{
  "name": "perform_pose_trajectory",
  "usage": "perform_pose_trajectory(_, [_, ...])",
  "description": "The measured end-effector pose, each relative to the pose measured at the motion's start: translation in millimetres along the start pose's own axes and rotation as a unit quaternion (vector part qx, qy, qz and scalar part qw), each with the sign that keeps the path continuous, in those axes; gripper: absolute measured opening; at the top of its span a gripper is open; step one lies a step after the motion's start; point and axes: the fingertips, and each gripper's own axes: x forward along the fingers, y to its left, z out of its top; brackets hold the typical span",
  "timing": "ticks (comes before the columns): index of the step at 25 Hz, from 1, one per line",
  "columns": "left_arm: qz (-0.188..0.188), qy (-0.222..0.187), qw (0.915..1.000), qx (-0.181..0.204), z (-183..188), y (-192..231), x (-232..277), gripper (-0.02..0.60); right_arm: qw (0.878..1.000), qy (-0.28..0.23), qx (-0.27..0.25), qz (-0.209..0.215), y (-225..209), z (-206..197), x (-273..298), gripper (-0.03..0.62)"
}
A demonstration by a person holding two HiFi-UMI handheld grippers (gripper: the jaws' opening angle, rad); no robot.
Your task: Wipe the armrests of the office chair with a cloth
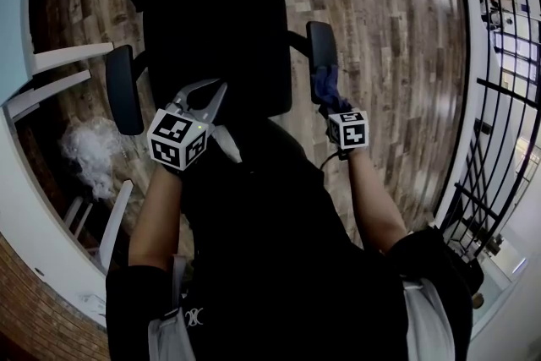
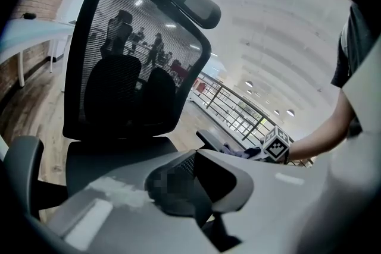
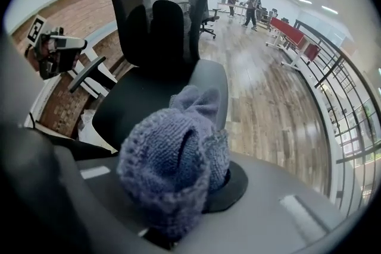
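The cloth [image 3: 175, 157] sits between the jaws of your right gripper [image 1: 330, 101] and lies against the near end of the right armrest [image 1: 321, 51], which reaches forward from that gripper. The seat [image 3: 149, 98] of the office chair [image 3: 166, 15] is to its left, and the railing [image 3: 351, 98] is to its right. The seat lies before your left gripper [image 1: 215, 93], with the left armrest [image 1: 124, 89] to its left.

Left tool: pale grey plastic left gripper [image 1: 205, 97], tapered silvery jaws, large white cube [image 1: 177, 139] printed with black square markers.
Right tool: grey plastic right gripper [image 1: 330, 101], smaller white black-marked cube [image 1: 348, 129], thin black cable [image 1: 325, 159] looping at the wrist.
Clothing: black short-sleeved fabric top [image 1: 279, 249], forearms bare.
Shoulders: light grey straps [image 1: 166, 332] on both sides, small white logo [image 1: 193, 317].
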Motion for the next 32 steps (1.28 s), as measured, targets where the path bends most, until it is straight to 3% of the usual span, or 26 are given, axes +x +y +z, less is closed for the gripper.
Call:
perform_pose_trajectory(8, [0.005, -0.003, 1.0, -0.008, -6.0, -1.4, -2.5, 0.003, 0.99, -0.016, 0.113, 0.083, -4.1, 21.0, 7.5, 0.052])
perform_pose_trajectory(17, [0.016, -0.003, 0.9997, -0.016, -14.3, 4.6, -9.3, 0.003, 0.993, -0.039, 0.065, 0.09, -14.0, 90.0, 26.5, 0.052])
perform_pose_trajectory(23, [0.026, -0.005, 0.9993, -0.025, -19.9, 9.7, -16.2, 0.003, 0.993, -0.069, 0.064, 0.069, -27.4, 145.9, 41.0, 0.054])
perform_pose_trajectory(27, [0.027, -0.003, 0.9991, -0.031, -26.1, 15.3, -19.6, 0.003, 0.993, -0.104, 0.056, 0.021, -28.2, 171.0, 49.7, 0.057])
perform_pose_trajectory(32, [0.011, 0.001, 0.9994, -0.032, -33.5, 18.9, -23.8, 0.003, 0.981, -0.156, 0.115, -0.021, -25.8, 167.2, 44.1, 0.057])
